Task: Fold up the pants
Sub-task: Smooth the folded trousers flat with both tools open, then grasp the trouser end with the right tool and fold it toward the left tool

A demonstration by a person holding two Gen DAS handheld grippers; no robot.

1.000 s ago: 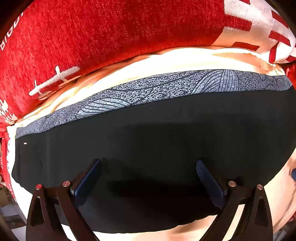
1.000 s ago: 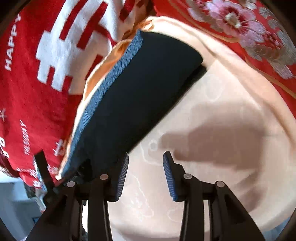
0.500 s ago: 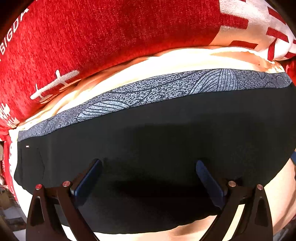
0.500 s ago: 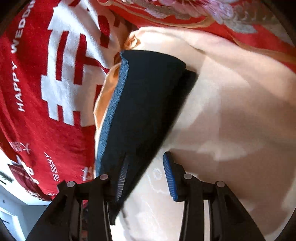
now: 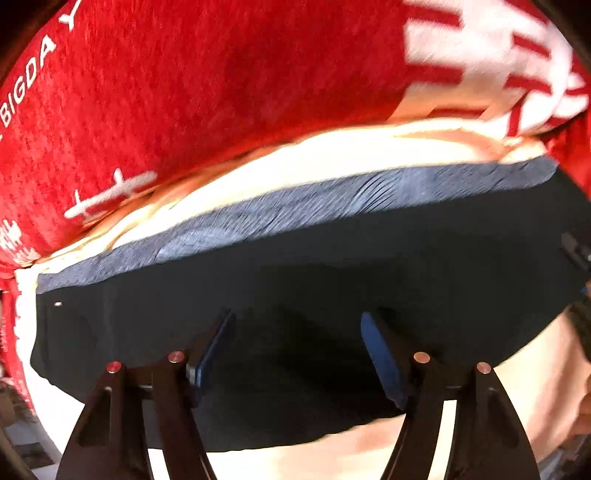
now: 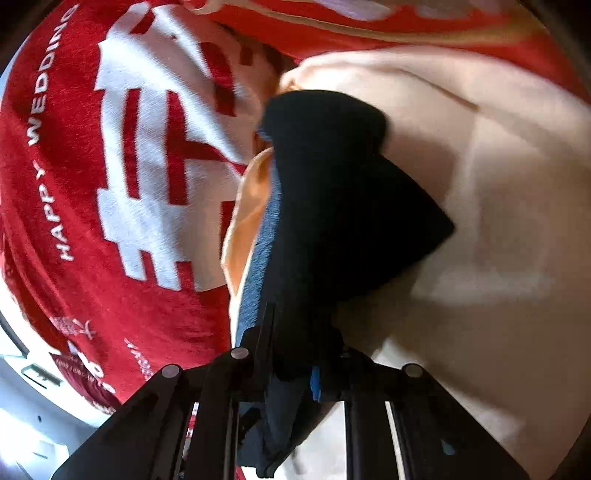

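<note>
The black pants (image 5: 332, 280) with a grey patterned waistband (image 5: 295, 218) lie folded on a cream sheet (image 5: 332, 162). My left gripper (image 5: 295, 350) hovers over the near part of the pants, its jaws apart and empty. In the right wrist view, my right gripper (image 6: 295, 354) is shut on the near end of the pants (image 6: 332, 206), and the cloth bunches between its fingers. The waistband (image 6: 262, 251) shows along the left edge there.
A red blanket with white lettering (image 5: 184, 92) lies behind the pants and also shows in the right wrist view (image 6: 110, 166). The cream sheet (image 6: 498, 221) spreads to the right. A floral red cover (image 6: 406, 22) lies at the far edge.
My right gripper moved left onto the end of the pants and shut on it. My left gripper's jaws narrowed somewhat and the view shifted slightly.
</note>
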